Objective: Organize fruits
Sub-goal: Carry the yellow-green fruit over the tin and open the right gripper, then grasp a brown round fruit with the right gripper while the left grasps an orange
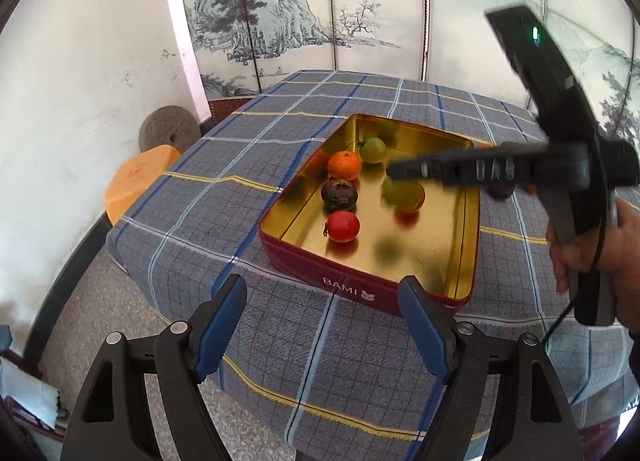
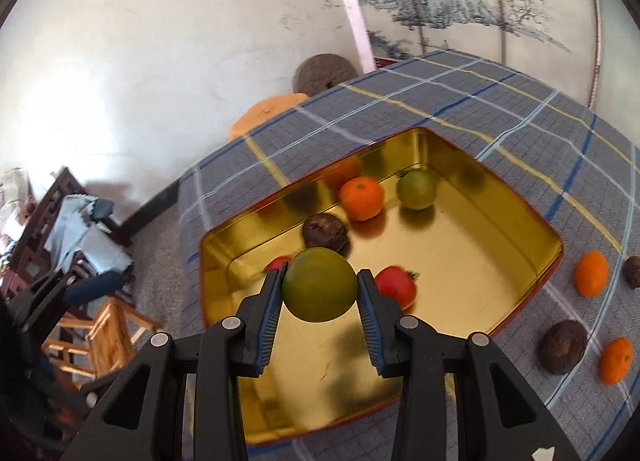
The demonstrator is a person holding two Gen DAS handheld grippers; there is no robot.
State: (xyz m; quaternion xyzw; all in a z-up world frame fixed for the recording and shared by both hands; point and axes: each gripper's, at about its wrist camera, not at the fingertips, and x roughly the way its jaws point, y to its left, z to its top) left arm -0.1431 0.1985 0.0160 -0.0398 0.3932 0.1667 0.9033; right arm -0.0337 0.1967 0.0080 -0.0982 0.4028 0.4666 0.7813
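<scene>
A red tin (image 1: 296, 261) with a gold inside (image 2: 460, 261) lies on the plaid tablecloth. In it are an orange (image 1: 344, 165), a green tomato (image 1: 373, 149), a dark wrinkled fruit (image 1: 339, 195) and a red tomato (image 1: 342, 225). My right gripper (image 2: 320, 273) is shut on another green tomato (image 2: 320, 289) and holds it above the tin's near half. It shows blurred in the left wrist view (image 1: 396, 177). My left gripper (image 1: 322, 285) stands open and empty just short of the tin's front wall. Two oranges (image 2: 591, 273) (image 2: 615, 361) and two dark fruits (image 2: 564, 347) (image 2: 634, 271) lie on the cloth right of the tin.
A person's hand (image 1: 592, 245) grips the right gripper's handle at the right. An orange stool (image 1: 136, 181) and a round millstone (image 1: 168, 129) stand past the table's left edge. A painted folding screen (image 1: 320, 21) is behind. Wooden furniture (image 2: 108, 337) stands on the floor at left.
</scene>
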